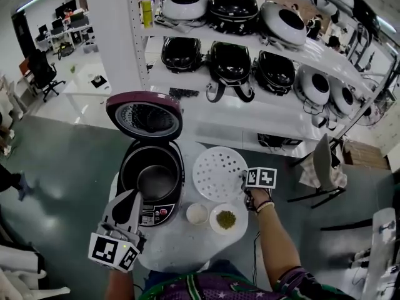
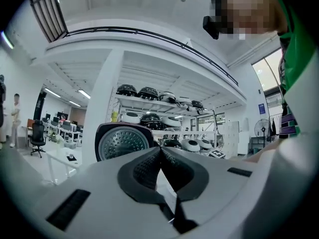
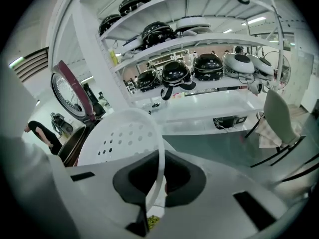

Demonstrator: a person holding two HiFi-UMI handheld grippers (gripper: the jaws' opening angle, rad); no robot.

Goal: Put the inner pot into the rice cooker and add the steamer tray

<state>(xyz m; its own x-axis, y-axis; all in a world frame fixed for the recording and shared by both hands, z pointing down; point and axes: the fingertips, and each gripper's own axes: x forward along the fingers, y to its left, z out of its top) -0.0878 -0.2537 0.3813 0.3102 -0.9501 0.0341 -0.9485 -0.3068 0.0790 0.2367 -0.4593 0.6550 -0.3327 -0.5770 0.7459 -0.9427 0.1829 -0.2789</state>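
My right gripper [image 1: 245, 181] jaws clamp the steamer tray [image 1: 217, 172] rim, my left gripper [image 1: 132, 196] jaws together, round white tabletop [image 1: 181, 245], cooker-stacked shelves [image 1: 209, 112] beyond.

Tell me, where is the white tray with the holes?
In the head view, the steamer tray is right of the open rice cooker, just beyond the green-filled bowl, its rim pinched by the right gripper.

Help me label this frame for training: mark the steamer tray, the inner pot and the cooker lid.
steamer tray [image 1: 219, 174]: head view, the perforated middle of the tray.
inner pot [image 1: 156, 181]: head view, its bare metal floor.
cooker lid [image 1: 145, 116]: head view, the perforated inner plate.
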